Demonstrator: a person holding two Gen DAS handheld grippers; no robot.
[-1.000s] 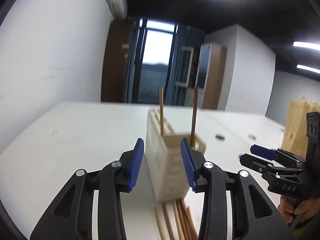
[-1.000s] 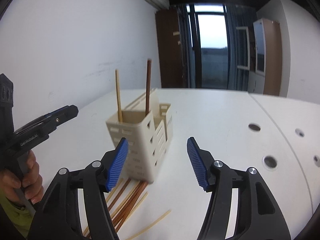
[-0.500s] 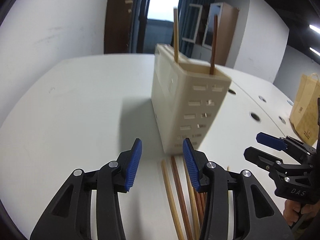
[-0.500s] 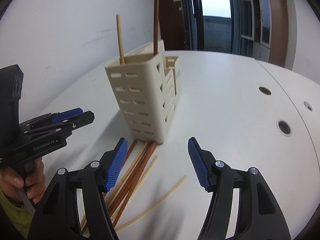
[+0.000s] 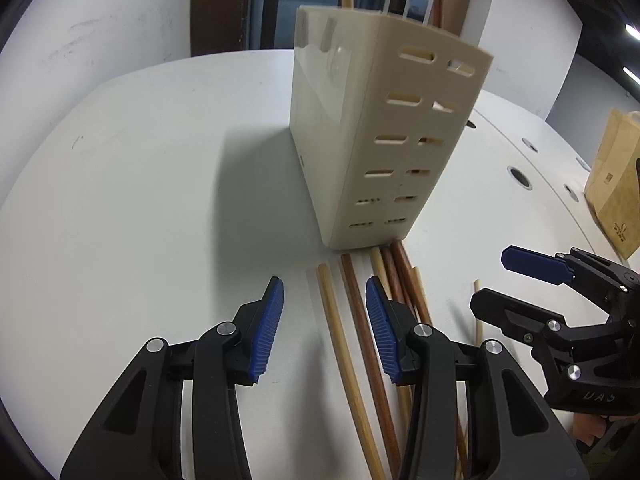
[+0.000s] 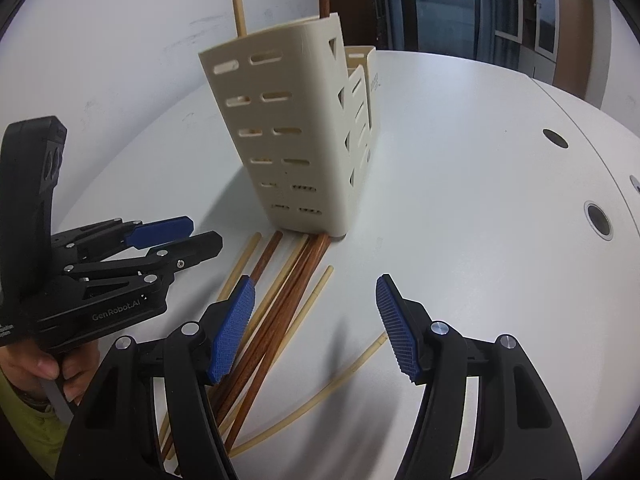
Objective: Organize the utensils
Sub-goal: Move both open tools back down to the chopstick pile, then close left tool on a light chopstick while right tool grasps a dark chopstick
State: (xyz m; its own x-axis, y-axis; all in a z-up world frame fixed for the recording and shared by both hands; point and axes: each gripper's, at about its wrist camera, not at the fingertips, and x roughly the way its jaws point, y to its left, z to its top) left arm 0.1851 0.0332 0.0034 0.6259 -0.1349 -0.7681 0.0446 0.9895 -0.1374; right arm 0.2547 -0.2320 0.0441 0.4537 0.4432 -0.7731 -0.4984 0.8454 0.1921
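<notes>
open table right of holder

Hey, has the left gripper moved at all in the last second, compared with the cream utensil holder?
Yes. The left gripper has dropped and tilted downward: earlier its pads framed the utensil holder; now they sit below its base, over the loose chopsticks.

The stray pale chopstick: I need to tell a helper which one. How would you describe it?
Find the cream slotted holder on the white table. Chopsticks bundle at its foot; the stray pale chopstick lies apart, rightmost, slightly curved.
</notes>
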